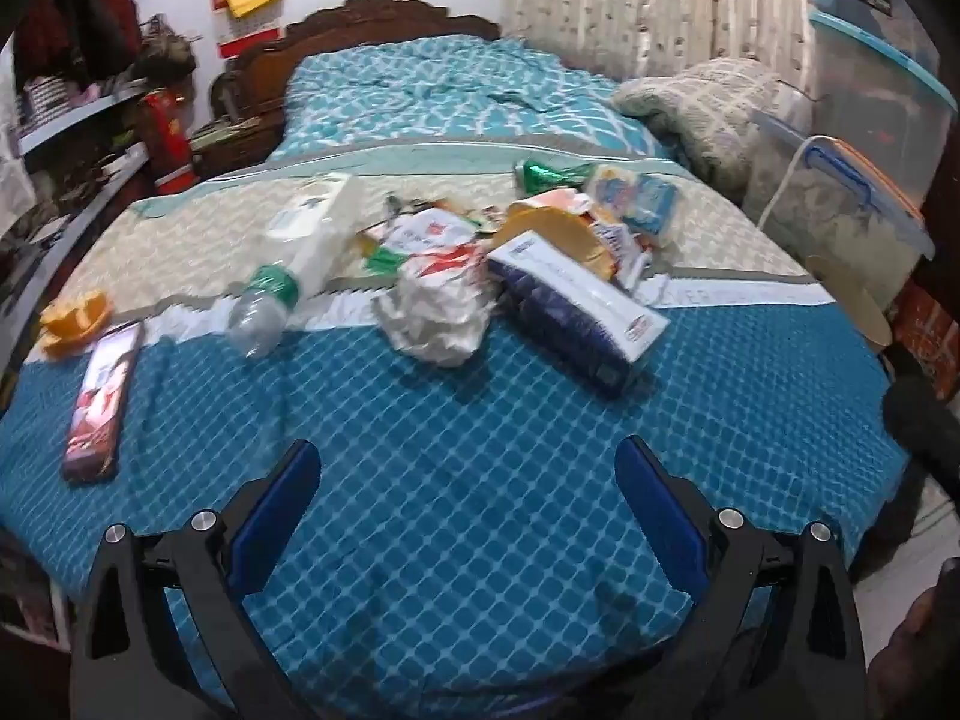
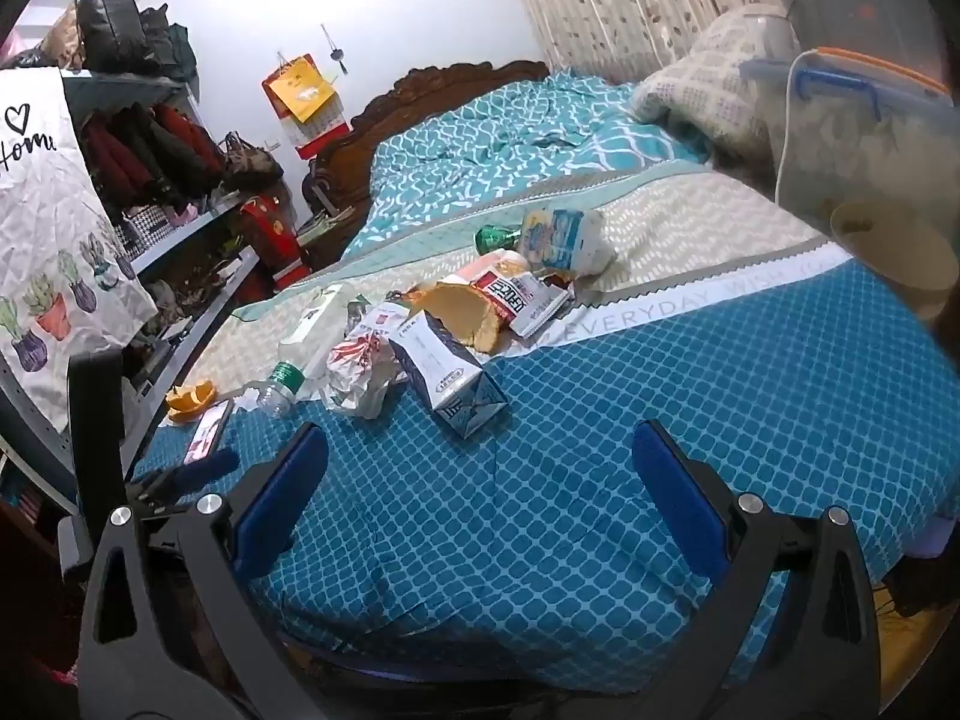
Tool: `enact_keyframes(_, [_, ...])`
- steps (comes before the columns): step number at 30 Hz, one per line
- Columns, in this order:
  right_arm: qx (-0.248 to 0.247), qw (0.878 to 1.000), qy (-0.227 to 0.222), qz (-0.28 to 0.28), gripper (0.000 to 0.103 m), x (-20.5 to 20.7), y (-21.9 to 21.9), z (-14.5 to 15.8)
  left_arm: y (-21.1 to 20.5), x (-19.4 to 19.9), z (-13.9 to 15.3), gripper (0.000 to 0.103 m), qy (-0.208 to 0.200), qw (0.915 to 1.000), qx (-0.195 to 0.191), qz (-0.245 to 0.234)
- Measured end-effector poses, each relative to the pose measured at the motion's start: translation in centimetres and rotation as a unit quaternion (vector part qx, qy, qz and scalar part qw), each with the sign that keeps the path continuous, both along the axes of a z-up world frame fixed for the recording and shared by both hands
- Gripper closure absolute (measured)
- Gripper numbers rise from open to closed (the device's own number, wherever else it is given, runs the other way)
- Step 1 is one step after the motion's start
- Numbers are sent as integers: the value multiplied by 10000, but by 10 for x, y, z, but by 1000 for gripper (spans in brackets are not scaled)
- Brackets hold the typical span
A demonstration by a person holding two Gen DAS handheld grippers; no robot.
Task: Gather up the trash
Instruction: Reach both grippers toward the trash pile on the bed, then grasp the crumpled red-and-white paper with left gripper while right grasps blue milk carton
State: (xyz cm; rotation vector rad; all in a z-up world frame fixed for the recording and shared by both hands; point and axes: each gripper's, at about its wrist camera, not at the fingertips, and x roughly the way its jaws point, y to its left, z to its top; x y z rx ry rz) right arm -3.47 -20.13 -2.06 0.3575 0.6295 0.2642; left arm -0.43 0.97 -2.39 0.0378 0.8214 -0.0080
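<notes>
Trash lies in a heap on the bed: a blue and white carton (image 1: 576,306) (image 2: 447,375), crumpled white paper (image 1: 438,312) (image 2: 360,375), a clear plastic bottle with a green label (image 1: 264,306) (image 2: 279,384), a yellow wrapper (image 1: 552,234) (image 2: 468,312), a green foil piece (image 1: 540,175) (image 2: 495,237), a blue and white packet (image 1: 636,201) (image 2: 564,240) and orange peel (image 1: 75,321) (image 2: 191,397). My left gripper (image 1: 468,468) is open and empty above the blue quilt, short of the heap. It also shows at the left of the right wrist view (image 2: 204,468). My right gripper (image 2: 480,450) is open and empty, also short of the heap.
A phone (image 1: 99,402) (image 2: 207,429) lies near the bed's left edge. A shelf rack with clothes (image 2: 150,168) stands left of the bed. Clear storage boxes (image 1: 840,204) (image 2: 870,120) and a folded blanket (image 1: 702,108) are on the right. A printed cloth bag (image 2: 42,210) hangs at left.
</notes>
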Motion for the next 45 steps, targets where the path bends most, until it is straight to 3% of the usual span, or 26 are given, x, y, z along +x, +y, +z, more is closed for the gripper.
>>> enact_keyframes(7, [-139, 9999, -8, 44, 3, 7, 4, 0, 5, -1, 9, 9, -258, 9997, -50, -7])
enact_keyframes(13, [-4, 9994, 303, 192, 3, 29, -2, -16, 7, 38, -1, 9, 88, 9999, -11, 106])
enact_keyframes(18, [71, 9977, 586, 326, 3, 50, -6, -35, 25, 64, -1, 9, -134, 9985, 208, 491])
enact_keyframes(21, [60, 9972, 634, 393, 3, 67, -10, -42, 31, 84, -3, 9, 24, 9983, 256, 532])
enact_keyframes(27, [-610, 9865, 627, 1382, 7, 108, 26, -45, 23, 116, -8, 10, 301, 9992, 112, 245])
enact_keyframes(32, [-1225, 9684, 809, 2017, 20, 146, 67, -56, 19, 141, -26, 29, 723, 9973, -73, 99])
enact_keyframes(34, [-1373, 9634, 813, 2152, 33, 158, 78, -61, 19, 145, -34, 44, 833, 9964, -81, 123])
enact_keyframes(35, [-1377, 9604, 892, 2251, 45, 162, 81, -67, 19, 146, -37, 57, 912, 9957, -56, 142])
enact_keyframes(36, [-1298, 9604, 959, 2273, 47, 164, 81, -69, 19, 143, -36, 62, 869, 9961, -31, 159])
enact_keyframes(41, [-856, 9677, 750, 2248, 47, 137, 45, -63, 8, 110, -11, 63, 543, 9971, -486, -227])
enact_keyframes(45, [-511, 9850, 674, 1506, 47, 112, -11, -59, -32, 98, 3, 63, 277, 9935, -615, -917])
